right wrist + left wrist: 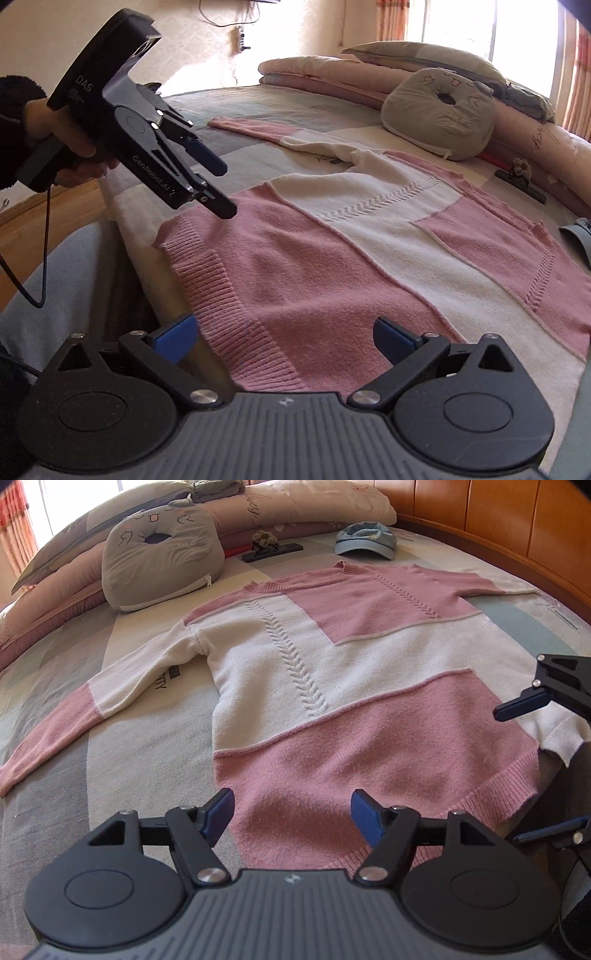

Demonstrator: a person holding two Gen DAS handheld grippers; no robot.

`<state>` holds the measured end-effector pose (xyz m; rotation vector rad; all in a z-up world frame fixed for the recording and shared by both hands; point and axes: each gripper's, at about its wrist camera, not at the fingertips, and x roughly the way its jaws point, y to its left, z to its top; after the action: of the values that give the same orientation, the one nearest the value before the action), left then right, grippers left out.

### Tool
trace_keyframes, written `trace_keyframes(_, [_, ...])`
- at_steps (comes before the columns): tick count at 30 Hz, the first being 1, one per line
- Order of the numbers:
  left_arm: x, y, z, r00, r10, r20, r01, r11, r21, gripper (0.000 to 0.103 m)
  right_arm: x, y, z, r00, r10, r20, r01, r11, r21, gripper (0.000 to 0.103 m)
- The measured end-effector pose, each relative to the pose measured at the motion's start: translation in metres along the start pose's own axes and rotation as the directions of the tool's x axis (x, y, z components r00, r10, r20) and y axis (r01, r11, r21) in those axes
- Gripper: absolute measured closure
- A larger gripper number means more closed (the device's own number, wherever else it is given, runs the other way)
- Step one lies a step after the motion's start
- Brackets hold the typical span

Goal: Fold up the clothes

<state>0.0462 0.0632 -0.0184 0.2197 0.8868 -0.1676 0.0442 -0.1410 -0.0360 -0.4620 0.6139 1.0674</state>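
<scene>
A pink and white knitted sweater [332,664] lies flat, front up, on the patchwork bed cover, its hem toward me. One sleeve [74,720] stretches out to the left; the other ends in a white cuff [561,738] at the right. My left gripper [291,808] hovers open over the pink hem with nothing between its blue pads. In the right wrist view the left gripper [223,188] hangs above the hem's corner, held by a hand. My right gripper [284,332] stands open just above the ribbed hem of the sweater [369,258], empty. It also shows at the sweater's right side, the right gripper [524,771] near the cuff.
A grey cat cushion [162,554], folded quilts and pillows line the far left of the bed. A blue cap [365,541] and a black hair clip [271,550] lie beyond the collar. A wooden headboard [517,517] borders the right. A person's leg in light-blue trousers [55,277] stands at the bed edge.
</scene>
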Motion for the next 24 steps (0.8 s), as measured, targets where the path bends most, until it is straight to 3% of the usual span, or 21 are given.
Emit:
trace_keyframes(3, [-0.008, -0.017, -0.006, 0.999, -0.048, -0.005, 0.049, 0.995, 0.085, 0.032, 0.019, 0.013, 0.001, 0.999, -0.005, -0.045, 0.003, 0.999, -0.04, 0.0])
trace_keyframes(7, [-0.016, -0.045, -0.022, 0.994, -0.113, -0.01, 0.112, 0.964, 0.243, 0.03, 0.021, 0.006, 0.002, 0.993, -0.111, -0.037, 0.111, 0.994, -0.014, 0.0])
trace_keyframes(12, [-0.001, -0.068, -0.029, 1.0, -0.017, -0.015, 0.021, 0.936, 0.351, 0.03, 0.004, -0.025, 0.008, 0.99, -0.143, 0.018, 0.137, 0.973, 0.188, 0.0])
trace_keyframes(16, [-0.003, -0.074, -0.037, 0.998, -0.048, -0.048, 0.064, 0.898, 0.435, 0.03, -0.013, -0.022, 0.006, 0.992, -0.12, 0.036, 0.112, 0.977, 0.179, 0.0])
trace_keyframes(18, [-0.004, -0.081, -0.043, 0.999, -0.02, -0.029, 0.032, 0.862, 0.505, 0.03, -0.021, -0.021, 0.004, 0.993, -0.111, 0.042, 0.102, 0.979, 0.174, 0.0])
trace_keyframes(21, [-0.001, -0.09, -0.044, 0.998, 0.058, 0.04, -0.07, 0.808, 0.585, 0.027, -0.024, -0.015, 0.004, 0.994, -0.106, 0.033, 0.099, 0.981, 0.167, 0.0])
trace_keyframes(24, [-0.007, -0.083, -0.032, 0.994, 0.075, 0.077, -0.106, 0.812, 0.574, 0.027, -0.03, -0.005, 0.006, 0.997, -0.066, 0.045, 0.059, 0.987, 0.148, 0.0])
